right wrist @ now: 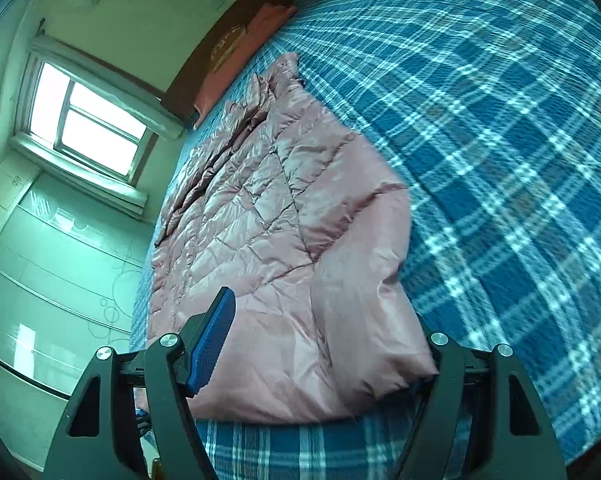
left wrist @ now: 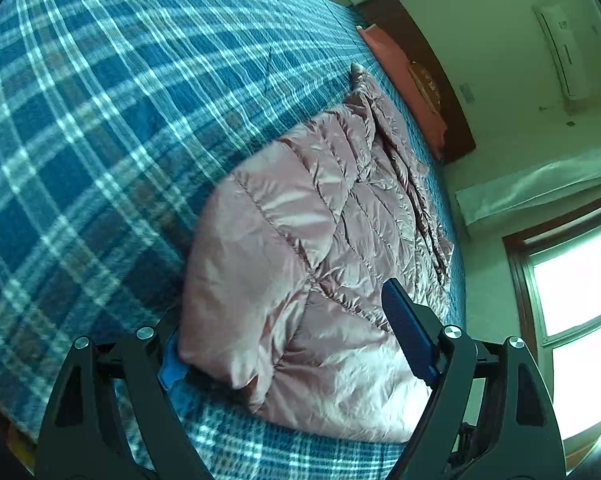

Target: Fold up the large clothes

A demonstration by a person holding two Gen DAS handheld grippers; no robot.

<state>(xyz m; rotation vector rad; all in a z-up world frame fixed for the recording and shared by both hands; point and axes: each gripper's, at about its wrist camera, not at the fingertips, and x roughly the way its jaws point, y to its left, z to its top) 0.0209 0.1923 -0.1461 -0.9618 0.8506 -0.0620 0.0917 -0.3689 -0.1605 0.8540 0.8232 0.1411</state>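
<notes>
Pink quilted fabric, a puffy jacket (left wrist: pixel 320 248), lay spread on the bed's blue plaid cover (left wrist: pixel 100 140), its near hem at the bed's edge. The left gripper (left wrist: pixel 292 344) stood wide, the hem bulging between its blue pads, one half hidden behind it. The right gripper (right wrist: pixel 324 344) likewise straddled the hem; whether either pinched cloth was unclear.

Home bedroom: bed (left wrist: pixel 100 120), window (right wrist: pixel 88 120).

My pink quilted down jacket (left wrist: pixel 320 248) lies spread flat along the edge of the blue plaid bedspread (left wrist: pixel 100 140), shiny fabric creased, near hem bunched
</notes>
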